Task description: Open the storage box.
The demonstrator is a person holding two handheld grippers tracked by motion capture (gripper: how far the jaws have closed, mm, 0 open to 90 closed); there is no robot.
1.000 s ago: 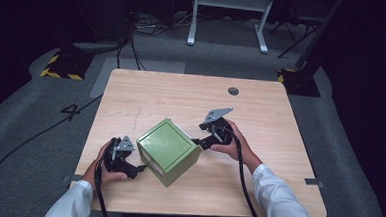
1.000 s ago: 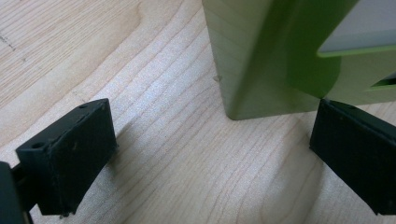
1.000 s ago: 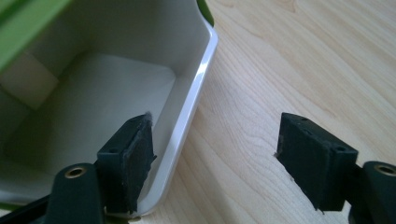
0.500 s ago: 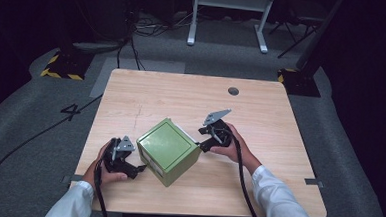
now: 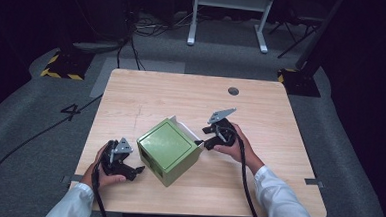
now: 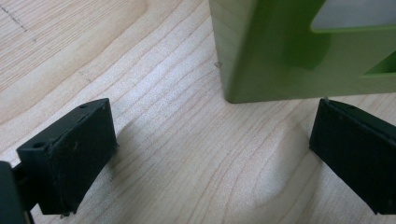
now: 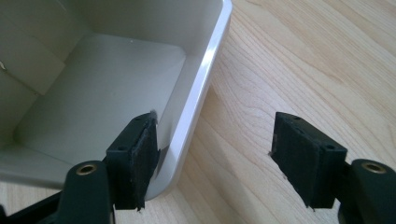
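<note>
Bare tabletop [image 5: 181, 95] surrounds green box [image 5: 169, 146]; right tool [image 7: 217, 154] straddles its drawer rim [image 7: 198, 93].

Green box [image 5: 168, 151] blocks mid-table [image 5: 181, 100]; far half open.

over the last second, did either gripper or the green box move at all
Barely anything changed. The right gripper has drifted slightly toward the green box; its jaws stand open astride the rim of the pale inner tray, not clamped. The left gripper stayed open near the box's lower corner, and the box kept its place on the table.
</note>
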